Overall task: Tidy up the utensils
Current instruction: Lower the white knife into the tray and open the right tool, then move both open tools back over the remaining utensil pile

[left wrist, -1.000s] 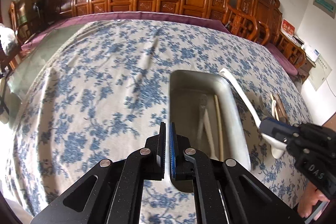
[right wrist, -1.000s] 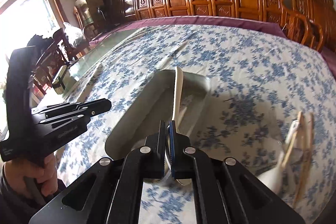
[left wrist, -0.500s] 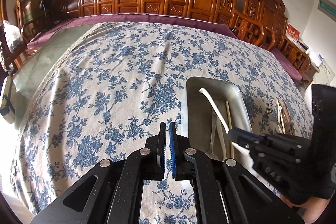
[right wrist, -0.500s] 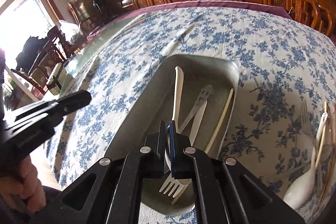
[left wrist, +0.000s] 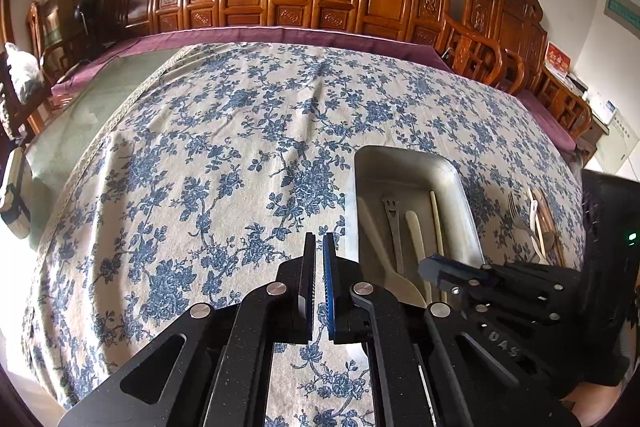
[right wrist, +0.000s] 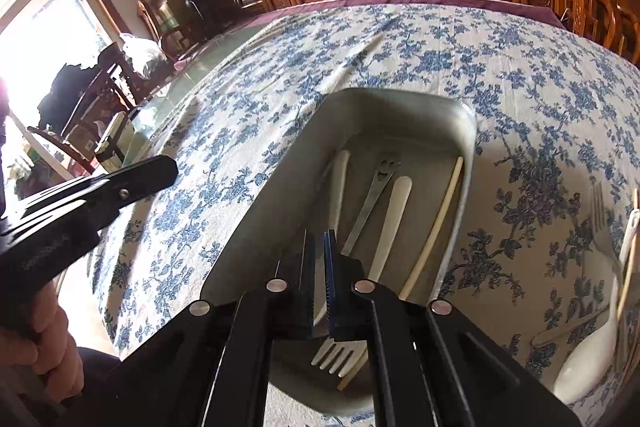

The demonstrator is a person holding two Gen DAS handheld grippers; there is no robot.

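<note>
Across the counter (left wrist: 224,155), draped in its blue-flowered cloth, the metal tray (right wrist: 404,107) sat just ahead of my right gripper (right wrist: 319,255) and took in one more piece. Half a second earlier that gripper had been clamped on the handle of a white utensil above the tray; in this frame its fingers stood a sliver apart with nothing between them, and the white utensil (right wrist: 339,179) lay loose on the tray floor along the left wall. Beside it lay a metal handle with a smiling face (right wrist: 376,195), a white fork (right wrist: 384,247) whose tines showed beneath my gripper, and a pale chopstick (right wrist: 436,227) against the right wall. I took that as the release made and one more item sorted.

My left gripper (left wrist: 318,259) hovered over bare cloth to the left of the tray, its fingers nearly together and holding nothing; it had drifted little over the last second.

The work was not finished. To the right of the tray, on the cloth, a small heap of loose utensils (right wrist: 612,267) waited: a metal fork, a white spoon and wooden sticks, partly overlapping. I judged the next reach belonged there, and picking one from that tangle without dragging its neighbours would need care.
</note>
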